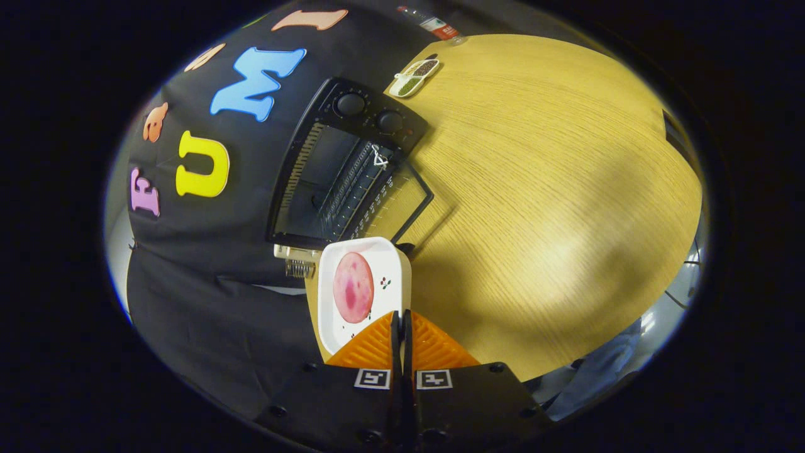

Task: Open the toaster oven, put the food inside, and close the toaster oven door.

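Observation:
My gripper [400, 316] is shut on the near rim of a white square plate [329, 296], both fingers pressed on its edge. A round pink slice of food [353, 287] lies on the plate. Just beyond the plate stands the black toaster oven [314, 170] with its glass door [405, 201] folded down over the wooden table [534, 189]. The oven's cavity is open, and its wire rack [352, 182] shows inside. Two knobs [370, 112] sit on its control panel. The plate's far edge is close to the front of the open door.
A small divided dish of seasonings [414, 77] and a plastic bottle [434, 24] lie on the table past the oven's control panel. A white plug-like object [295, 260] sits beside the plate, below the oven. Black cloth hangs behind the oven.

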Demonstrator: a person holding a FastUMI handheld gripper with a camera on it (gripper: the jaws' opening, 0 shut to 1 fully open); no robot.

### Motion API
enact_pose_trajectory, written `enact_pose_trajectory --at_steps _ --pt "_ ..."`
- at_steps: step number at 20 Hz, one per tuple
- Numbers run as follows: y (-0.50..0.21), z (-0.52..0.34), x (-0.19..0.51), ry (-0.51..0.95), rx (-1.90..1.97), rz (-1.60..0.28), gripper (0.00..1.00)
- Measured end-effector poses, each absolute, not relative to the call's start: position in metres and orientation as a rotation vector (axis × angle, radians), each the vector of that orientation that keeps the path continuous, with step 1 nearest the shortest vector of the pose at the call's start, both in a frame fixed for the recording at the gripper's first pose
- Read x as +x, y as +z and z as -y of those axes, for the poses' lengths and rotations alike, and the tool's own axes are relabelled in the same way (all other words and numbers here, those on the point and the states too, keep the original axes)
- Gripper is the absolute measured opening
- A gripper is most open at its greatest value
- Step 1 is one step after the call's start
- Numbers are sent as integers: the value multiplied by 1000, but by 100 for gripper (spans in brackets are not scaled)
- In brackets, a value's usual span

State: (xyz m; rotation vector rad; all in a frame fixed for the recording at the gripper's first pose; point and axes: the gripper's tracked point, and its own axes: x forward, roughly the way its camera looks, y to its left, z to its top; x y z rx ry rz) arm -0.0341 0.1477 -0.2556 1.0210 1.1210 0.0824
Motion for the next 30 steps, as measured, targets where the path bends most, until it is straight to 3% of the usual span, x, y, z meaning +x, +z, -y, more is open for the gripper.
enact_pose_trajectory --at_steps 30 --pt "-299 -232 179 -405 1443 -725 2"
